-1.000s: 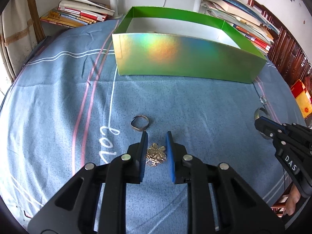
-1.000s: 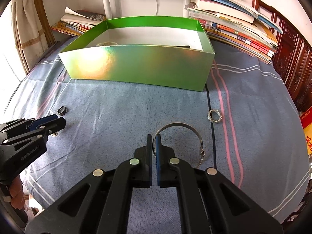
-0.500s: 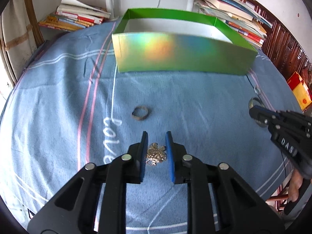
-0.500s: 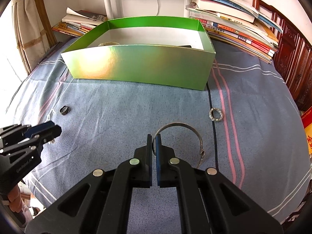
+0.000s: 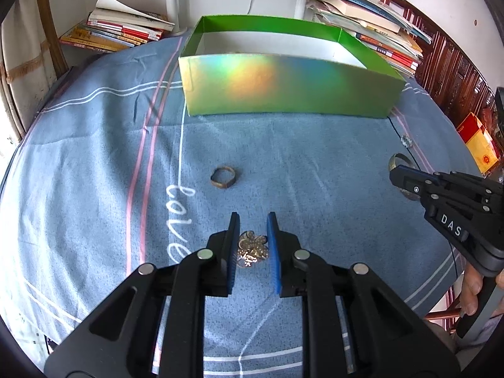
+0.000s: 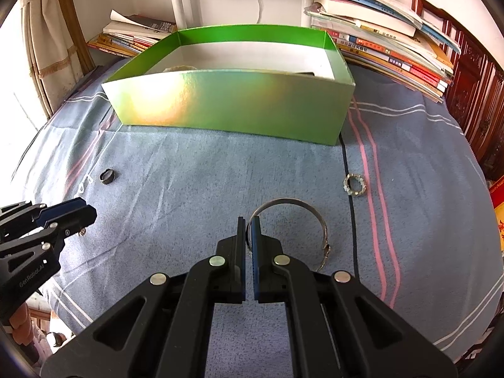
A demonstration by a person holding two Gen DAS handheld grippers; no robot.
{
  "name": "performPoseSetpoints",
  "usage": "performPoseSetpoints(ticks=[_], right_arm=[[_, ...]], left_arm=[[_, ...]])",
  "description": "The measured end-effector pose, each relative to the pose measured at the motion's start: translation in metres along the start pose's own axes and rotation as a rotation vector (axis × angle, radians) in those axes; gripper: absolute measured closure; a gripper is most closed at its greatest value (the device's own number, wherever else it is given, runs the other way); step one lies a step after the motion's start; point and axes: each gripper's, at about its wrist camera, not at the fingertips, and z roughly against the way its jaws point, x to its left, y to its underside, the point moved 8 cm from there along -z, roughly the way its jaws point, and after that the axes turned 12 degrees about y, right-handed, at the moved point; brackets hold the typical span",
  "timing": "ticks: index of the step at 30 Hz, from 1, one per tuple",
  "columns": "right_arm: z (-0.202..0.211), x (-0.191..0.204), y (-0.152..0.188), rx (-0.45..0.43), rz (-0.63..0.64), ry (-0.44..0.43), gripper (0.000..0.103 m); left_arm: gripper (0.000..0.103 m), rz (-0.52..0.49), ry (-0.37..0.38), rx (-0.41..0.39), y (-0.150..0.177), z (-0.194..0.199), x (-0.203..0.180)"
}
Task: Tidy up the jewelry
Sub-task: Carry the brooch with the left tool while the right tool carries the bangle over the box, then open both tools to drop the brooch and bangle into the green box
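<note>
My left gripper (image 5: 253,220) is shut on a gold chain cluster (image 5: 252,249), held between its blue pads over the blue cloth. A bronze ring (image 5: 223,177) lies ahead of it. My right gripper (image 6: 249,223) is shut on a silver bangle (image 6: 293,203), whose hoop juts right of the fingers. A small beaded ring (image 6: 355,185) lies on the cloth to its right and a dark ring (image 6: 107,176) to the far left. The green box (image 6: 233,107) stands open at the back, with some items inside.
Stacks of books (image 6: 387,41) lie behind and right of the box, more books (image 5: 119,28) at the back left. A white lamp post (image 6: 178,3) rises behind the box. A red and yellow packet (image 5: 480,140) sits beyond the table's right edge.
Both grippers have lifted and drawn back a little with their loads; the box and the rings on the cloth look slightly farther off. Neither grip has changed.
</note>
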Motion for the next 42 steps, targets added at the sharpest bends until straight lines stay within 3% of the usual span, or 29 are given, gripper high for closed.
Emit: performPoseSetpoints(ticks=[9, 18, 22, 27, 30, 32, 35, 39, 42], right_arm=[[0.032, -0.005, -0.036, -0.113, -0.001, 0.005, 0.099], [0.002, 0.014, -0.015, -0.014, 0.044, -0.026, 0.099], [0.016, 0.015, -0.039, -0.07, 0.046, -0.025, 0.099], [0.052, -0.001, -0.105, -0.235, 0.037, -0.007, 0.099], [0.047, -0.011, -0.139, -0.261, 0.024, 0.01, 0.099], [0.025, -0.014, -0.155, -0.234, 0.023, 0.017, 0.099], [-0.026, -0.018, -0.159, -0.124, 0.011, 0.002, 0.099], [-0.066, -0.021, -0.15, -0.048, -0.005, 0.012, 0.099], [-0.071, -0.023, -0.146, -0.037, -0.019, 0.006, 0.096]], left_arm=[[0.085, -0.012, 0.002, -0.101, -0.044, 0.026, -0.003], [0.085, 0.012, 0.028, -0.037, -0.026, 0.005, -0.004], [0.085, 0.015, 0.026, -0.046, -0.037, 0.005, 0.0], [0.085, -0.019, -0.007, -0.157, -0.101, 0.033, 0.001], [0.085, -0.029, -0.024, -0.21, -0.147, 0.037, -0.003], [0.085, -0.035, -0.002, -0.203, -0.174, 0.024, -0.01], [0.085, -0.035, 0.04, -0.135, -0.192, -0.015, -0.018], [0.085, -0.034, 0.038, -0.063, -0.194, -0.061, -0.02], [0.084, -0.017, 0.061, -0.021, -0.19, -0.083, -0.018]])
